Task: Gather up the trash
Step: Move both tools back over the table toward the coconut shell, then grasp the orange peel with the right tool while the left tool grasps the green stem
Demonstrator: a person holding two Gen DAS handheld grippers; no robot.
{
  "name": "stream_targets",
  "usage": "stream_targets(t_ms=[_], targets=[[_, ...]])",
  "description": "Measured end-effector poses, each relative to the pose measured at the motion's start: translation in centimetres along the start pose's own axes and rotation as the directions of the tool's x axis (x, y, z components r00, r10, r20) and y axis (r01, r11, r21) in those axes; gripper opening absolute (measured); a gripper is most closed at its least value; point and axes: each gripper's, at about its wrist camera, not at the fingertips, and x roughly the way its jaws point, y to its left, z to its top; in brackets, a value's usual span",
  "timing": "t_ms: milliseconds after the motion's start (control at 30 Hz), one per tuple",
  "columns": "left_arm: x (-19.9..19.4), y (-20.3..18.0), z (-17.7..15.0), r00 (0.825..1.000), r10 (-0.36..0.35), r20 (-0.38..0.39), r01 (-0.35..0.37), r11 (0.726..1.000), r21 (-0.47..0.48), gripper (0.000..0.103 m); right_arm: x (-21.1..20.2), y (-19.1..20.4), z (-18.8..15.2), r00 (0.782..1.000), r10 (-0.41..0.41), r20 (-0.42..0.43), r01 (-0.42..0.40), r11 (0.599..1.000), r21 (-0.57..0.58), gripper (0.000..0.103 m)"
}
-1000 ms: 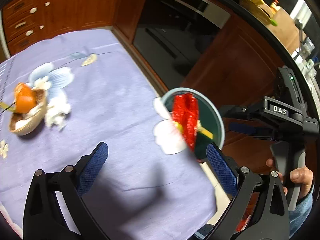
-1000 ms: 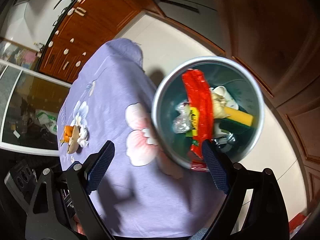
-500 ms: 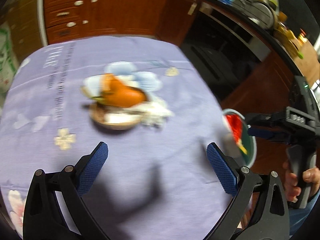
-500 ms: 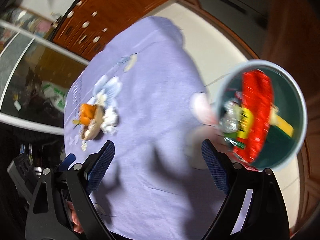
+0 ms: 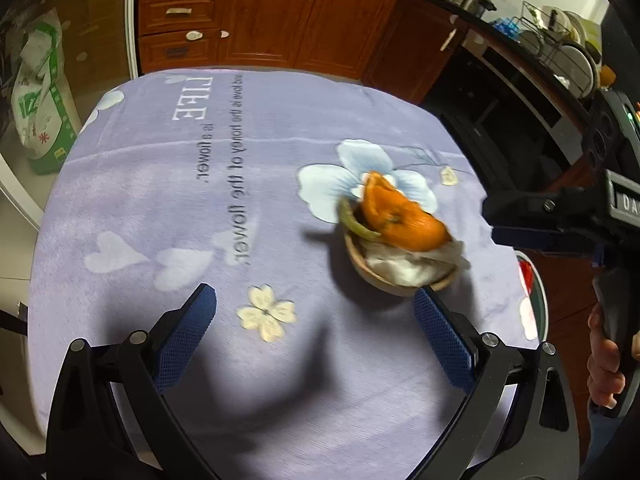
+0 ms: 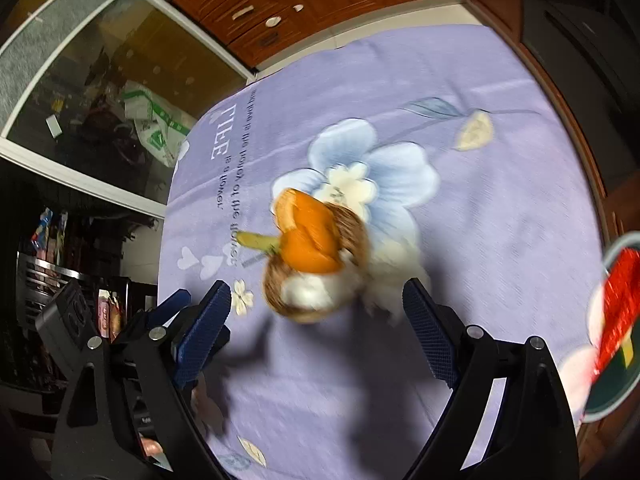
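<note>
A brown shell-like bowl (image 5: 384,280) lies on the purple tablecloth (image 5: 200,220), holding an orange peel (image 5: 400,216), white tissue (image 5: 408,264) and a greenish stalk (image 5: 352,220). My left gripper (image 5: 312,296) is open and empty, with the bowl just past its right fingertip. My right gripper (image 5: 490,220) comes in from the right beside the pile. In the right wrist view the right gripper (image 6: 316,292) stands open above the bowl (image 6: 352,232), peel (image 6: 308,240) and tissue (image 6: 392,264), pressing on nothing. The grey bin (image 6: 612,392) with a red wrapper (image 6: 618,308) sits off the table's edge.
The bin's rim (image 5: 542,304) shows past the table's right edge. Wooden cabinets (image 5: 260,20) and a dark oven (image 5: 500,112) stand behind. A green-and-white sack (image 5: 36,92) leans on the floor at left. A person's hand (image 5: 604,364) grips the right handle.
Both views have swung away from the bin toward the bowl of scraps. The pile has grown larger and now lies near both pairs of fingertips. Both grippers stay open.
</note>
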Motion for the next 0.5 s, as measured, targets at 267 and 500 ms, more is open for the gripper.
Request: stream_targets(t_ms=[267, 500], targets=[[1.7, 1.7, 0.7, 1.000, -0.017, -0.008, 0.017, 1.000, -0.001, 0.099, 4.4, 2.7, 2.3, 0.998, -0.030, -0.050, 0.027, 0.998, -0.048, 0.058], [2.9, 1.9, 0.8, 0.999, -0.029, -0.020, 0.029, 1.000, 0.012, 0.099, 6.4, 1.7, 2.6, 0.995, -0.072, -0.073, 0.070, 0.997, -0.028, 0.057]])
